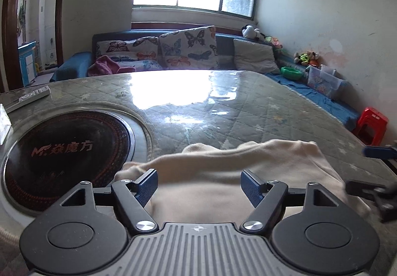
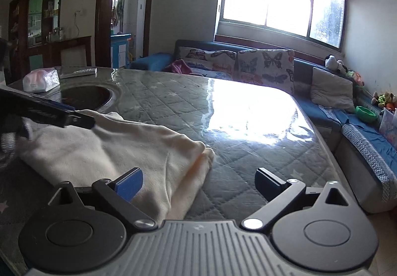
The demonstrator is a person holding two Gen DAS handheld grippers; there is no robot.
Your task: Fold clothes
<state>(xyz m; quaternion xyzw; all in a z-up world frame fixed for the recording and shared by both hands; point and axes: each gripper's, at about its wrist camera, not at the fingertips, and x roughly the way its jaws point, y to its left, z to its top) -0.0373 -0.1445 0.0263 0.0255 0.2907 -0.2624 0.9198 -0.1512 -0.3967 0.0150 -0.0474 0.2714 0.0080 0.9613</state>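
A cream garment [image 1: 223, 167] lies folded on the quilted, glossy table top [image 1: 223, 107]. My left gripper [image 1: 199, 185] hovers over its near edge, open, with the cloth lying under and between the blue pads [image 1: 146, 184], which do not press on it. The right gripper's fingers [image 1: 377, 152] show at the right edge of that view. In the right wrist view the garment [image 2: 111, 149] fills the left half. My right gripper [image 2: 198, 184] stands wide open over the garment's right edge, its left pad [image 2: 130, 184] above the cloth. The left gripper's fingers [image 2: 49, 112] reach in over the garment's far left corner.
A round black cooktop [image 1: 67, 159] is set into the table left of the garment. Beyond it lie a remote control [image 2: 78, 72] and a tissue pack [image 2: 41, 81]. A blue sofa with butterfly cushions [image 1: 188, 47] runs behind the table, and a red stool [image 1: 371, 124] stands at the right.
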